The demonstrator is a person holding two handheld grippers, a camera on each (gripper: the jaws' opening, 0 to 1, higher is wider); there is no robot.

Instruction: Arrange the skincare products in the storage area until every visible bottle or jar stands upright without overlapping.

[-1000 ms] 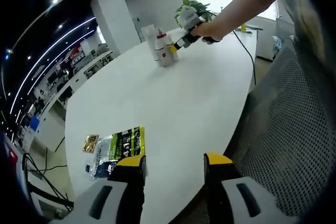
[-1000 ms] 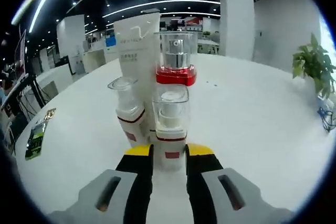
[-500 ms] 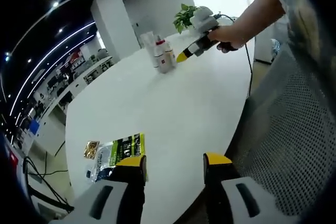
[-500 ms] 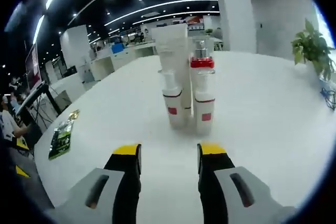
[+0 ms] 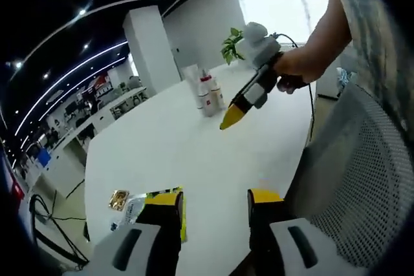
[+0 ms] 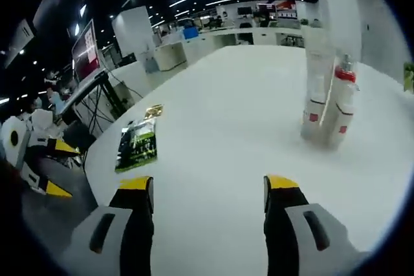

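Since the earlier frames, the right gripper (image 6: 207, 189) has been drawn back from the cluster of upright white skincare bottles with red bands (image 6: 328, 111), and its yellow-tipped jaws are now spread wide with nothing between them. In the right gripper view the cluster is seen well ahead and to the right of the jaws on the white oval table (image 6: 233, 134), with a flat green and black packet (image 6: 137, 147) ahead to the left. In the left gripper view the left gripper (image 5: 213, 201) is held agape and empty at the near table edge, the packet partly hidden behind its left jaw; a small gold sachet (image 5: 118, 200) lies beside it. How many bottles make up the cluster is hard to make out.
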